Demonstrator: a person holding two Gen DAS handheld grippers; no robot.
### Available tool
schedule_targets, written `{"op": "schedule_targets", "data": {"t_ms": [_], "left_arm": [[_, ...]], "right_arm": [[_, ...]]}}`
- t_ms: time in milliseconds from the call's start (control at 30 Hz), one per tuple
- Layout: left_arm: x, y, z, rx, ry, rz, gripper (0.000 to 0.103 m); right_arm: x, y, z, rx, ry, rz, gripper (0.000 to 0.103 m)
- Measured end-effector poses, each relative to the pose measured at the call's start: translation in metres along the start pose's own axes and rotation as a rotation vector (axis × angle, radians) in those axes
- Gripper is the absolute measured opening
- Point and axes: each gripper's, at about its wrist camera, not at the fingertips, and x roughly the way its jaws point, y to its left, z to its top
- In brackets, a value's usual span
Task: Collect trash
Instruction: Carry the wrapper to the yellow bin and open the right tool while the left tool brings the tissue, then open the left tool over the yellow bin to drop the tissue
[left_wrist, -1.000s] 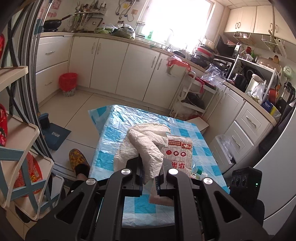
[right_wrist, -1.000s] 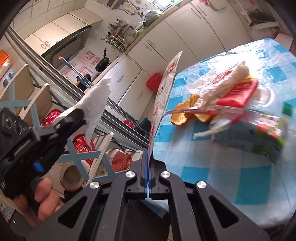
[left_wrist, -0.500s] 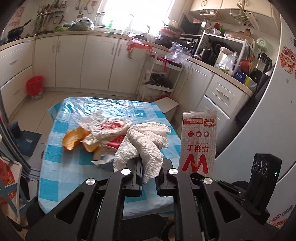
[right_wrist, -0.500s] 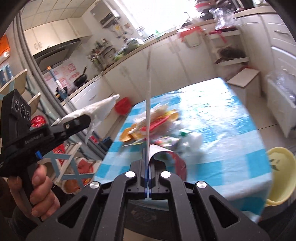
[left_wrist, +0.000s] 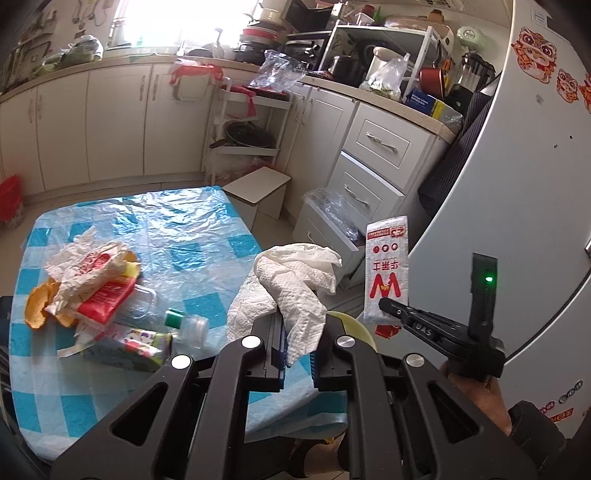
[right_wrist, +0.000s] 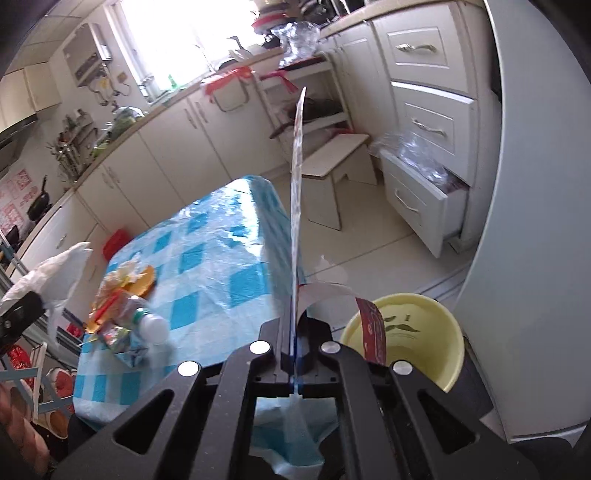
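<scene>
- The left wrist view looks forward and down along its own fingers, over the near edge of the checked table (left_wrist: 207, 236) toward the kitchen cabinets (left_wrist: 118, 122) and the fridge (left_wrist: 524, 192).
- The right wrist view looks down from the table's corner, close above the yellow bin (right_wrist: 417, 325) on the floor.
- Both views share the table (right_wrist: 221, 258), the white stool (left_wrist: 258, 184) and the open drawer (right_wrist: 421, 195).

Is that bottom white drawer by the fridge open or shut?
Open. The bottom white drawer juts out past the two shut drawers above, with crinkled clear plastic showing inside.
</scene>
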Motion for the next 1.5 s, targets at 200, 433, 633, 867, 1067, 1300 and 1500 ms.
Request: {"op": "schedule_targets", "data": {"t_ms": [200, 433, 633, 867, 1067, 1300, 1500], "left_arm": [[0.032, -0.024, 0.002, 0.03, 0.043, -0.026, 0.009], [0.063, -0.035, 0.002, 0.028, 0.086, -0.039, 0.009], [0.08, -0.043, -0.004, 0.033, 0.121, -0.031, 0.009], [0.097, -0.049, -0.014, 0.042, 0.162, -0.013, 0.009], [0.118, -0.064, -0.021, 0.081, 0.21, -0.013, 0.009], [0.179, -0.106, -0.038, 0.145, 0.319, -0.04, 0.009], [0.246, -0.136, -0.048, 0.179, 0.45, -0.053, 0.015]], "right_arm": [[0.067, -0.052, -0.002, 0.115, 0.198, -0.069, 0.001], [0.144, -0.094, -0.02, 0.269, 0.457, -0.117, 0.001], [0.161, -0.12, -0.034, 0.413, 0.547, -0.147, 0.034], [0.144, -0.124, -0.021, 0.435, 0.461, -0.155, 0.064], [0.083, -0.105, 0.021, 0.345, 0.241, -0.142, 0.071], [-0.031, -0.083, 0.058, 0.155, -0.273, -0.177, 0.091], [-0.04, -0.109, 0.059, 0.255, -0.376, -0.171, 0.091]]}}
